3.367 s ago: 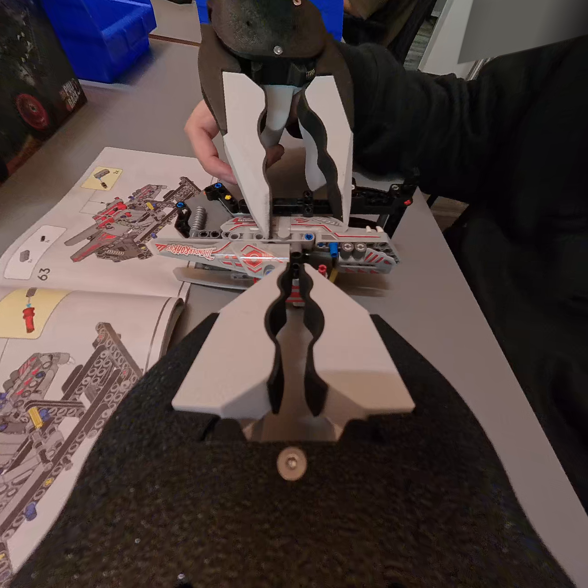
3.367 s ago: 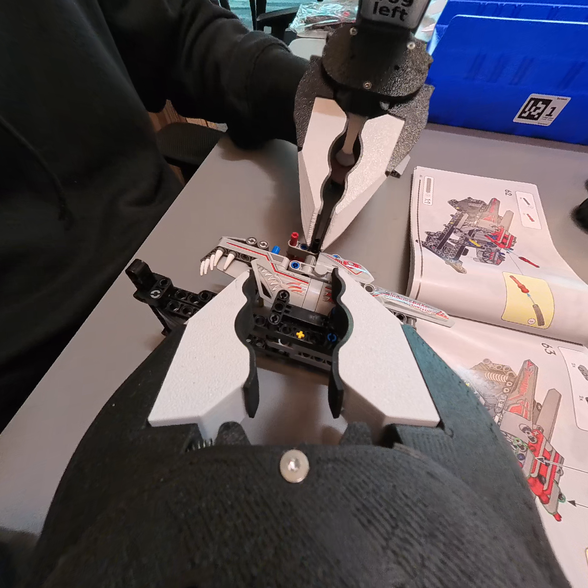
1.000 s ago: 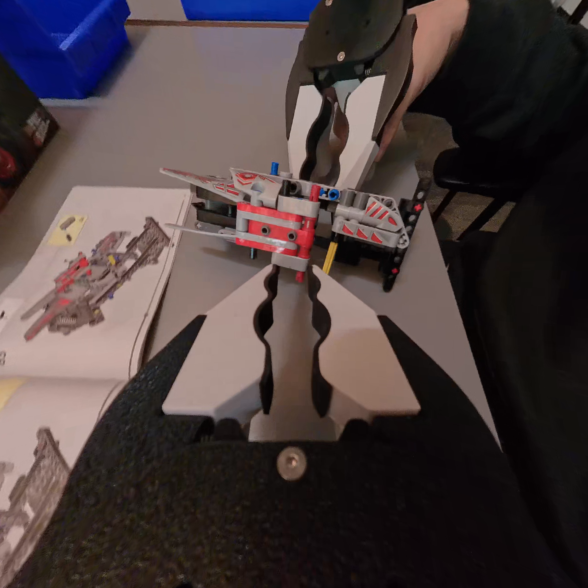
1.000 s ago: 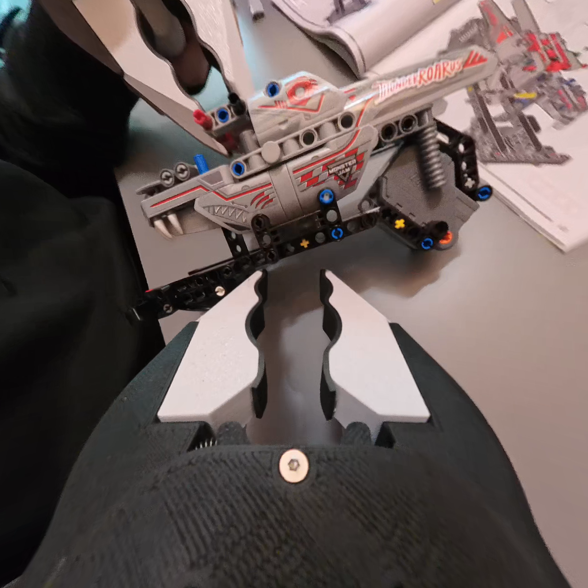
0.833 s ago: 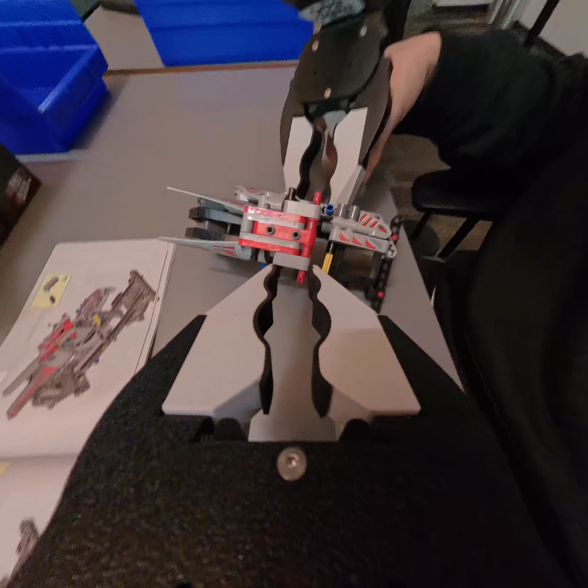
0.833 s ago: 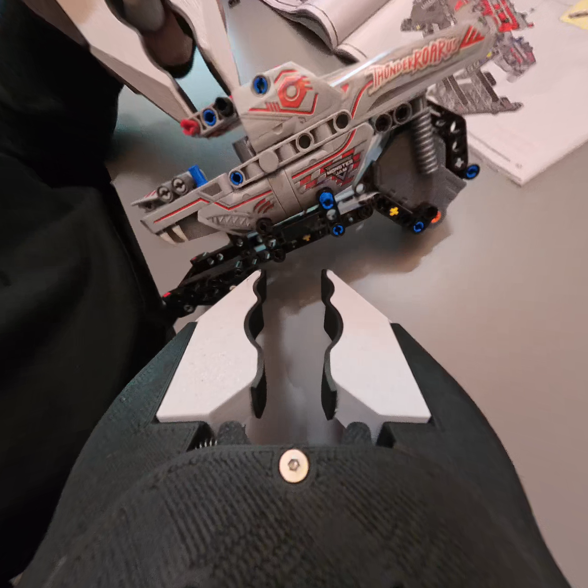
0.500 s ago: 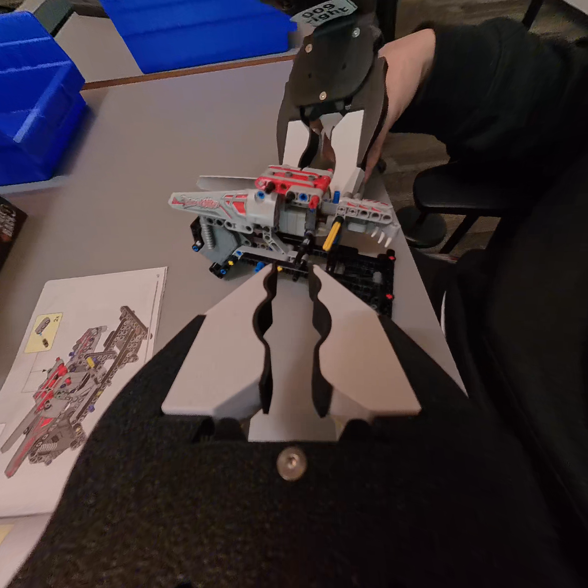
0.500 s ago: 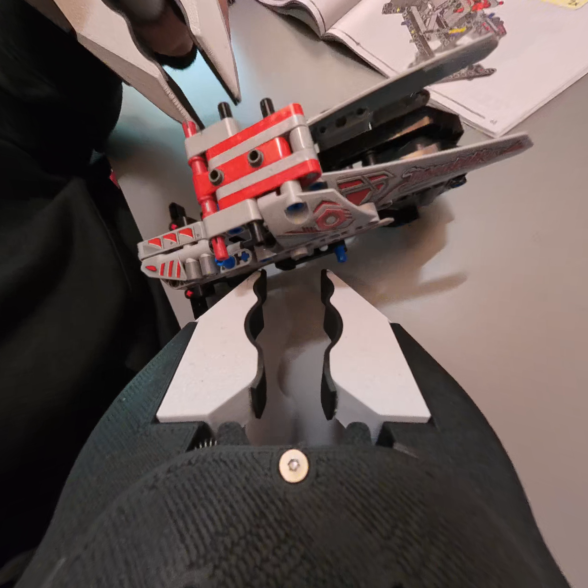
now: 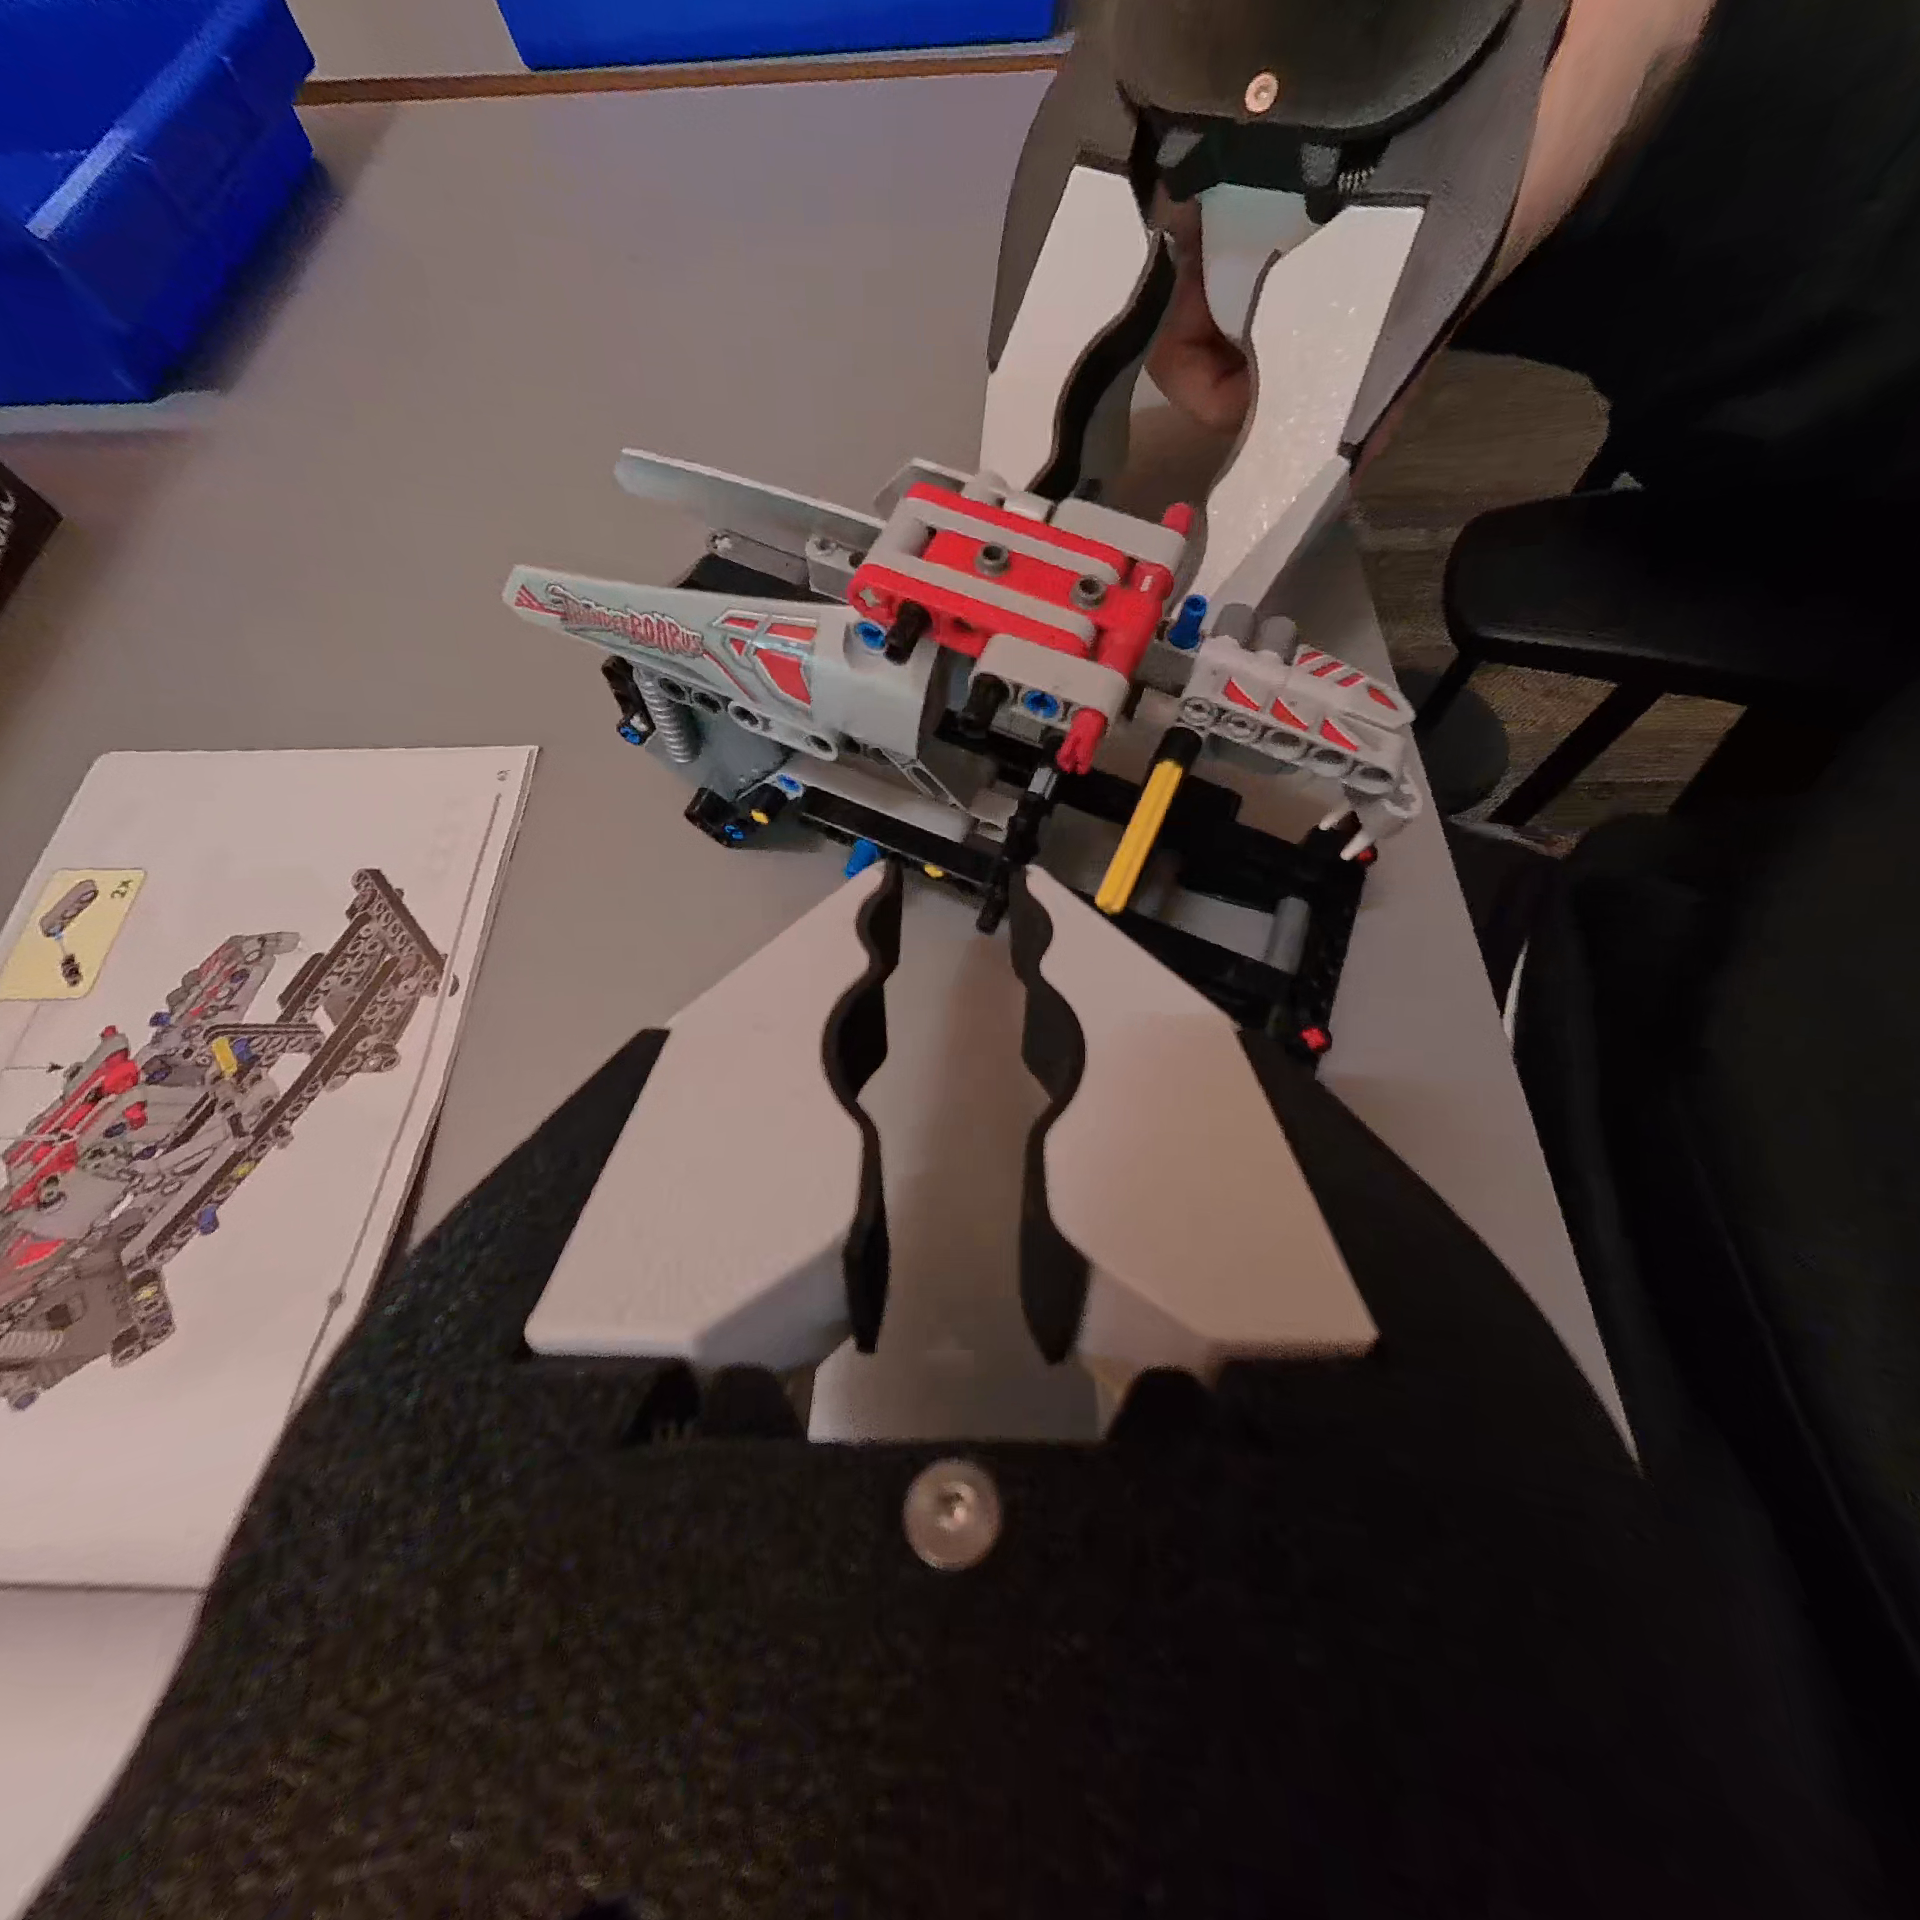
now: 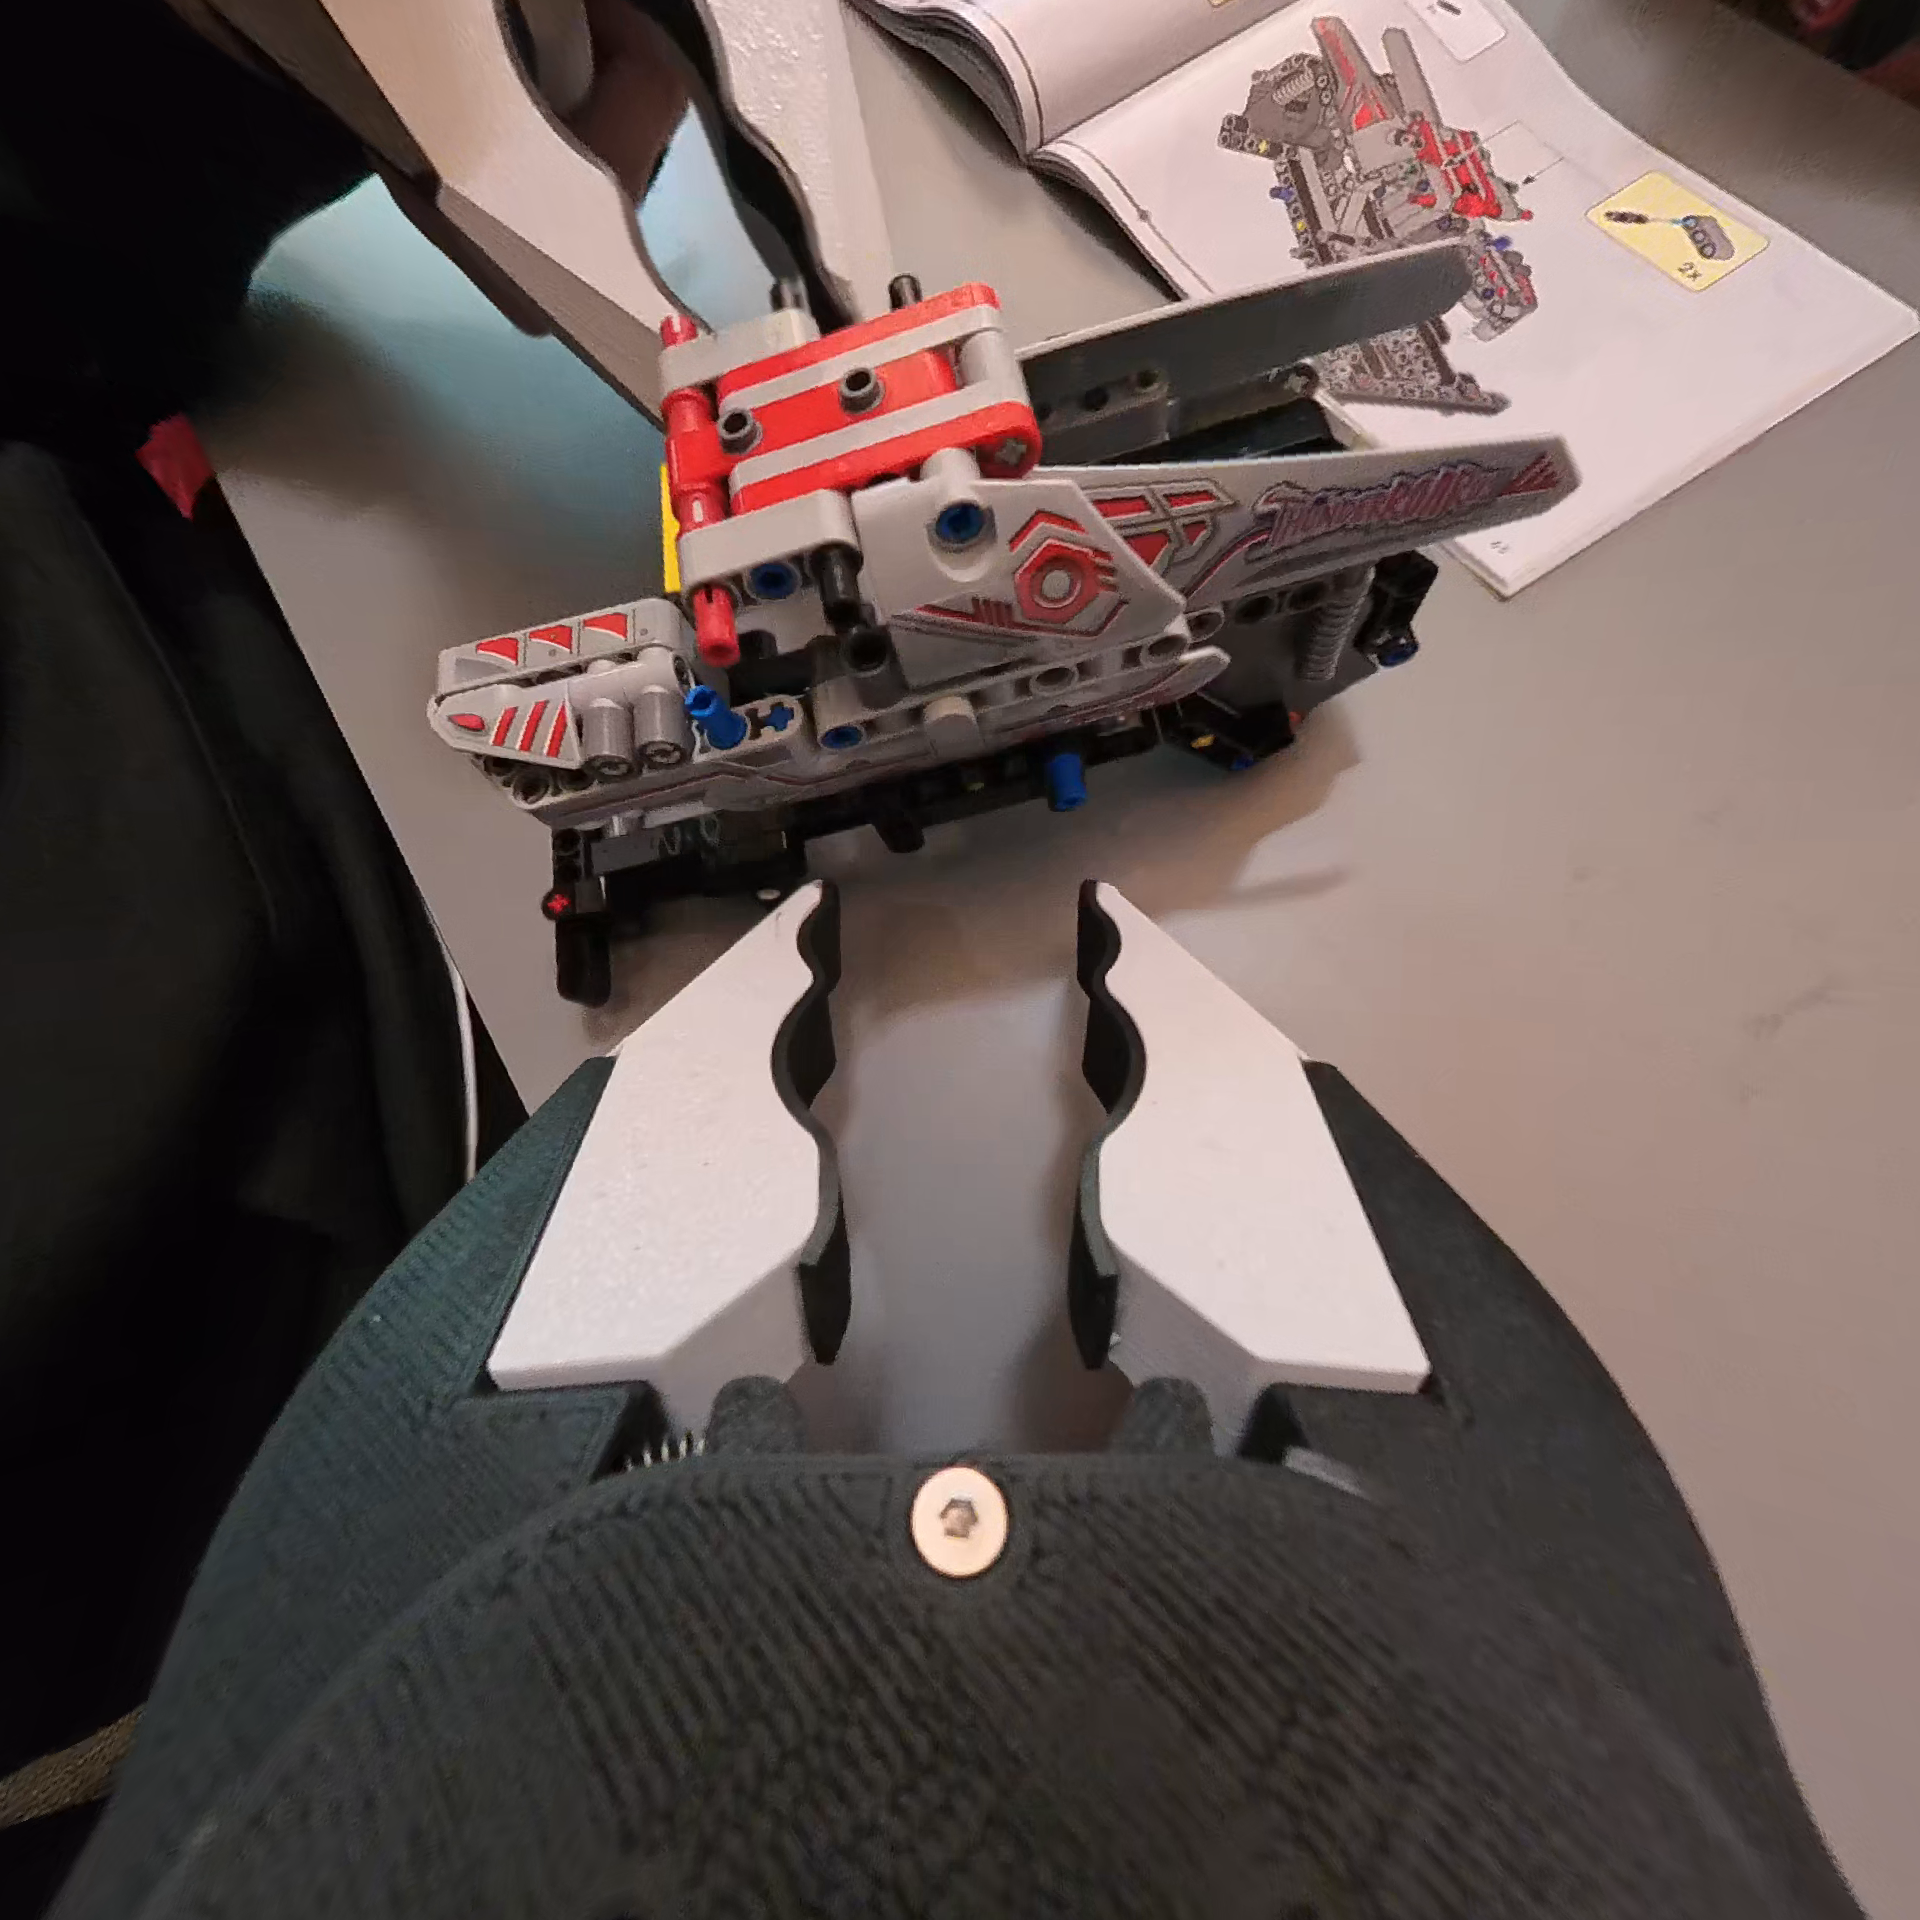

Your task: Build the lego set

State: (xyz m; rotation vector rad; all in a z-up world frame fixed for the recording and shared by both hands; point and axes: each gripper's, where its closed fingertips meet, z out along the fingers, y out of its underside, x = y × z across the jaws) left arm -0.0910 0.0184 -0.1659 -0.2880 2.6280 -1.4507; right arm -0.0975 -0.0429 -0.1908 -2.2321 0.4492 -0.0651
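The lego model (image 9: 966, 675) sits on the grey table (image 9: 520, 343), right of the open booklet (image 9: 239, 1039). Both the left gripper (image 9: 951, 894) and right gripper (image 10: 951, 899) stand open and empty. It looks light but brittle; grip the stiff black frame, not the thin fins.

An office-like workroom, by the look of it: a plain grey table (image 9: 644, 343) with blue plastic storage bins (image 9: 125, 197) along its far edge. A black chair (image 9: 1621, 582) (partly seen) stands on carpeted floor (image 9: 1475, 416).
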